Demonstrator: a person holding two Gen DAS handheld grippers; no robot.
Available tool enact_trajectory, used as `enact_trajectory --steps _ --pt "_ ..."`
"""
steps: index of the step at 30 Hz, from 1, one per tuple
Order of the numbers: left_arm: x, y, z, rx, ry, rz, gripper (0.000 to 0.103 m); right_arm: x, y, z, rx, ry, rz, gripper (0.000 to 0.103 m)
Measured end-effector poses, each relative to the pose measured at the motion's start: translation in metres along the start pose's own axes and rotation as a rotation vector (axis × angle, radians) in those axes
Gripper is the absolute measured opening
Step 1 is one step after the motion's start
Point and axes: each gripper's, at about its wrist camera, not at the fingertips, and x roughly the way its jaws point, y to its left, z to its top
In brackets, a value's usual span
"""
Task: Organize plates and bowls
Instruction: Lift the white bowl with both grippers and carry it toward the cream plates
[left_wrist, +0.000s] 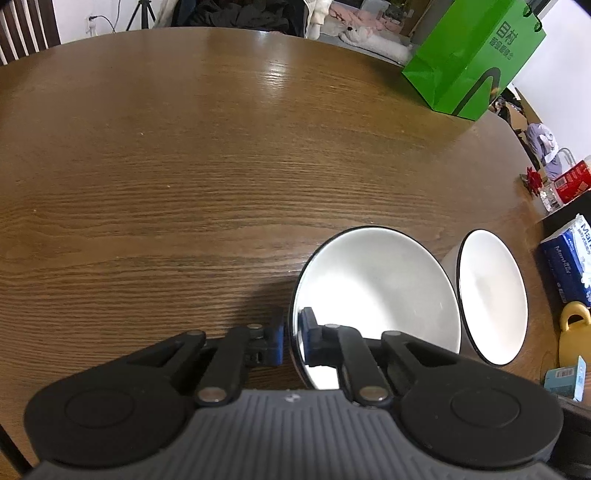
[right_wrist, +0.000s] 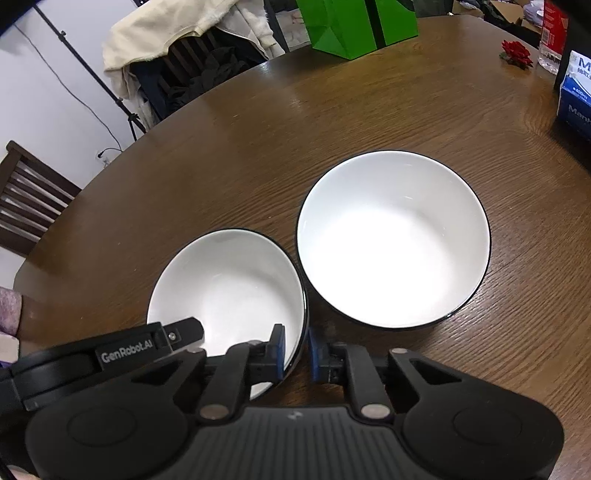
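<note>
2 white bowls (right_wrist: 391, 240), both grippers (right_wrist: 296, 350) clamp 1 rim

Right gripper (right_wrist: 296, 350) clamped on near-right rim of smaller white bowl (right_wrist: 236, 280). Larger white bowl (right_wrist: 393, 238) ahead-right, rims nearly touching. Left gripper (right_wrist: 173, 338) at far-left rim.

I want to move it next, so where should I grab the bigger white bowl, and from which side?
Pinch the larger bowl's thin black-edged rim, one finger inside and one outside, coming down from above at its near-right edge. It stands upright and open, is probably too wide to span, and the smaller bowl crowds its left side.
</note>
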Motion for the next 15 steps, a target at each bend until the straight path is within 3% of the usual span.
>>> enact_trajectory --steps 15 --pt "0.0004 -0.0028 -0.0004 0.023 0.001 0.001 0.009 -0.0021 -0.0033 -0.0037 -0.028 -0.018 0.012 0.012"
